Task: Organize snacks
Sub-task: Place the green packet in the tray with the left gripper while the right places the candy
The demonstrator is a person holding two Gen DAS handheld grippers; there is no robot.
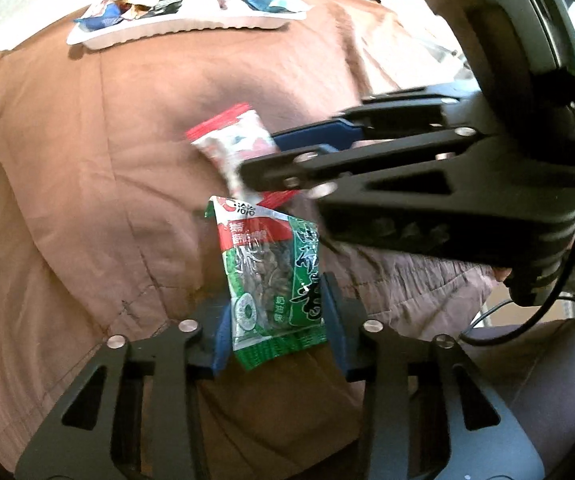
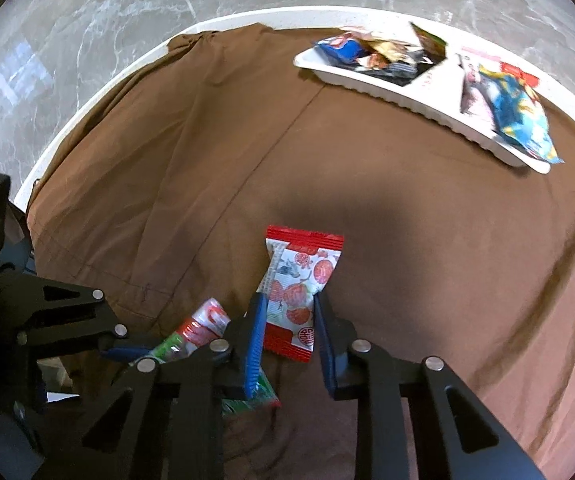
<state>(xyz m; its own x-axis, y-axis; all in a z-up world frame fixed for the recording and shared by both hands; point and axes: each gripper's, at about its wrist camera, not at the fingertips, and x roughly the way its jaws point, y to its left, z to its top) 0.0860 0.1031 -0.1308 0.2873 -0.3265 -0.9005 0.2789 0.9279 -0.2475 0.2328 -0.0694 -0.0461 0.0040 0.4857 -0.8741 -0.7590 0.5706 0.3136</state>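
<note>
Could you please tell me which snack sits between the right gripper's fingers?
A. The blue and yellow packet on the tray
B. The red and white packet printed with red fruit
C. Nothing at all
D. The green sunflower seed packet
B: in the right wrist view the right gripper has its blue pads against both sides of the red and white packet, while the green sunflower seed packet sits in the left gripper.

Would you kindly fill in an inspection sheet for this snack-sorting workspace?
Surface: brown cloth, creased, over a white-rimmed table.
Job's things: green seed packet and red-and-white packet, each between fingers; white tray holding several wrappers.
Clutter: nothing seen.
Grippers: left gripper shut on the green packet; right gripper shut on the red-and-white packet.
Cables: black cable beside the right gripper.
Surroundings: grey marble floor.
</note>
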